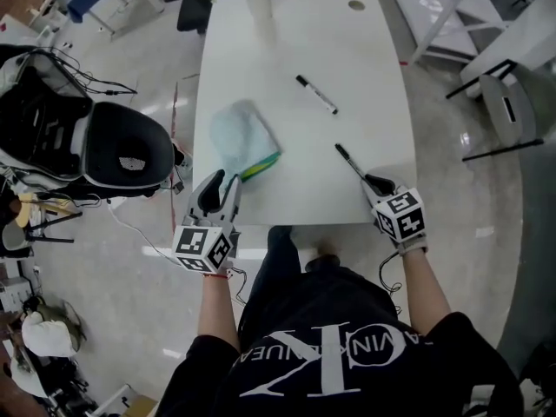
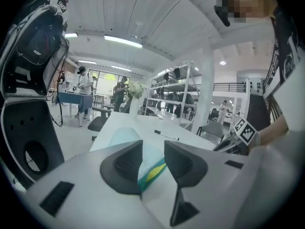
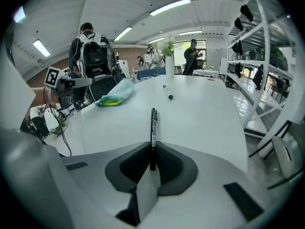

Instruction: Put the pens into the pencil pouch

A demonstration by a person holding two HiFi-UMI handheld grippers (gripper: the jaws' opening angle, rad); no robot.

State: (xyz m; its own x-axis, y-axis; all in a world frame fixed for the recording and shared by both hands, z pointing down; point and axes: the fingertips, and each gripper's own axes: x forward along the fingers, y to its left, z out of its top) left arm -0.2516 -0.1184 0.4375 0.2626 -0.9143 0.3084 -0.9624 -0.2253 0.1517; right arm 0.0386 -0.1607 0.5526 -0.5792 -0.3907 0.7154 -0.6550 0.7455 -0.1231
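1. Your right gripper (image 1: 373, 183) is clamped on the near end of a black pen (image 1: 349, 160). The pen runs straight out ahead of the jaws, over the front right part of the white table (image 1: 347, 42).
2. The pen's barrel carries pale print, too small to read.
3. Your left gripper (image 1: 224, 181) has its jaws apart and nothing pressed between them. It sits at the table's front left edge.
4. The pouch (image 1: 243, 133) is light blue and lies on the table's left half. Its green-and-yellow edge shows in the gap just past the left jaws.
5. A second pen (image 1: 316, 95), white with a black cap, lies loose mid-table, well apart from the pouch.
6. A white vase (image 1: 258, 3) stands at the far edge.
7. Your black shirt (image 1: 347, 354) bears white lettering: a large K and "VIN" read clearly, the rest does not.
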